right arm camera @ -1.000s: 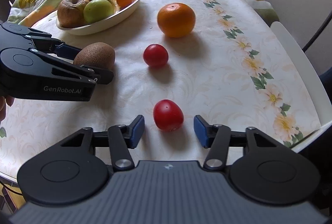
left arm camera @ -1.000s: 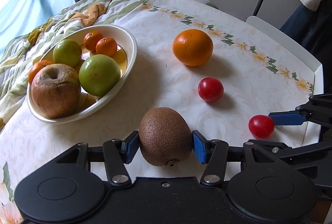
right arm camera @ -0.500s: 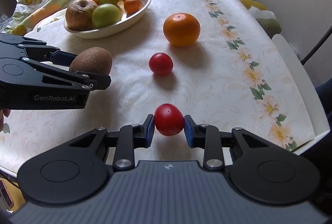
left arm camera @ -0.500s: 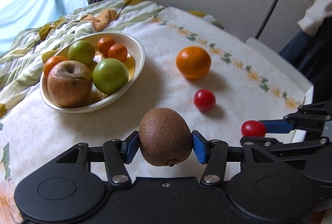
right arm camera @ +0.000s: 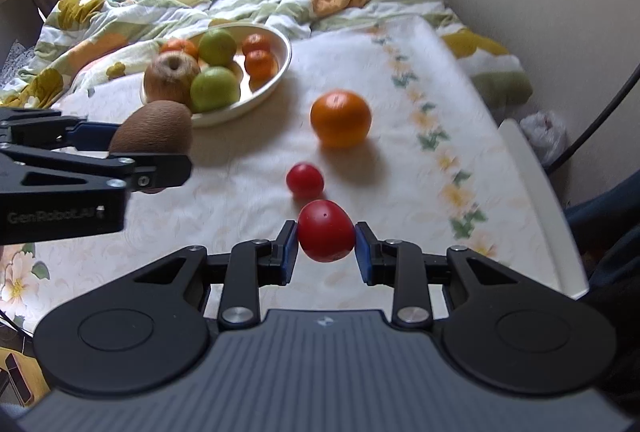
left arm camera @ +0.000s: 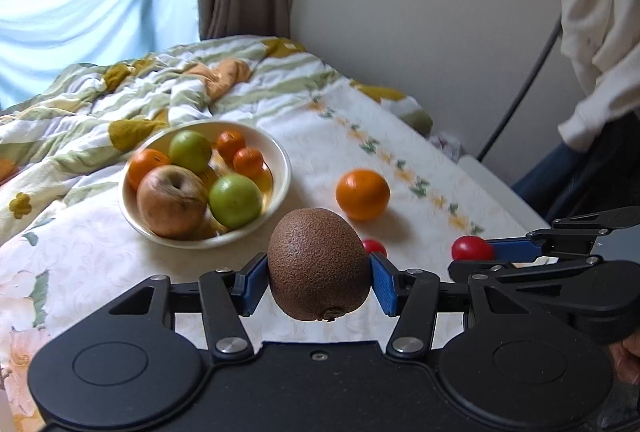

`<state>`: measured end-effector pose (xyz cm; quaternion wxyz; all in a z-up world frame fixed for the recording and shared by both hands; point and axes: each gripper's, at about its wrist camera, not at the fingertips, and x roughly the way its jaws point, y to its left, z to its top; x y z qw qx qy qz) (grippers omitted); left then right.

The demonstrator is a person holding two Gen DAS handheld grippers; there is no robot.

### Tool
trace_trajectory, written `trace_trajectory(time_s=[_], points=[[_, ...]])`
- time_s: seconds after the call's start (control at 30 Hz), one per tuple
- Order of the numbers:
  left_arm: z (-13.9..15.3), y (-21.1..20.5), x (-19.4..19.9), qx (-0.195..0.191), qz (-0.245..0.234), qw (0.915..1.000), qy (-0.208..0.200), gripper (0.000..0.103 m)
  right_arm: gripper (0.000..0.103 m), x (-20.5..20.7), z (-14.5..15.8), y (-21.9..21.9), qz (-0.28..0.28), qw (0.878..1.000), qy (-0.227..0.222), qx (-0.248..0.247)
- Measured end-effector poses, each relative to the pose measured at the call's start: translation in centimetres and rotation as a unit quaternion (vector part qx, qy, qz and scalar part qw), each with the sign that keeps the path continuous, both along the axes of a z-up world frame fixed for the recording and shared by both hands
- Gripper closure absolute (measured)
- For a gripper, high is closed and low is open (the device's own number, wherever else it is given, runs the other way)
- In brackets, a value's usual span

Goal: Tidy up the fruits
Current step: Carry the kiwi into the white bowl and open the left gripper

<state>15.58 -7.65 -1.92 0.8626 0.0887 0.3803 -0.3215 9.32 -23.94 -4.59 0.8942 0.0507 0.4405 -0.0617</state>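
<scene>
left tongs (left arm camera: 318, 278) clamp a kiwi (left arm camera: 318, 264), right tongs (right arm camera: 326, 252) a tomato (right arm camera: 326, 230); bowl (left arm camera: 280, 187) at ten o'clock is crowded, so dropped fruit may roll out.

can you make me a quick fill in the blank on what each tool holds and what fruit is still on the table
1. The left tool is shut on the fuzzy brown ____.
2. The right tool grips a small red ____.
3. The round white bowl holds two ____ apples beside a wrinkled brownish one.
4. Loose on the floral tablecloth lie one red tomato and one large ____.

Missing words: kiwi; tomato; green; orange
</scene>
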Motion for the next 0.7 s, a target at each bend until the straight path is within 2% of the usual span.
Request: trace_trajectory(time_s=[0.27,0.4,0.53,0.7], points=[[2.5,1.0,0.3,-0.010,0.039,0.9990,-0.021,0.045,0.057,1.1,2.9,-1.8,0.033,0.999,-0.015,-0.014],[3.3,1.1,0.9,-0.012,0.083,0.9962,-0.023,0.045,0.057,2.4,4.1,-2.7,0.062,0.998,-0.019,-0.019],[4.2,0.9,1.9,-0.013,0.138,0.9900,-0.027,0.045,0.057,4.4,5.1,-3.7,0.106,0.994,-0.026,-0.017],[5.1,0.4,3.7,-0.020,0.205,0.9782,-0.029,0.045,0.057,8.0,6.2,-4.9,0.173,0.984,-0.035,-0.014]])
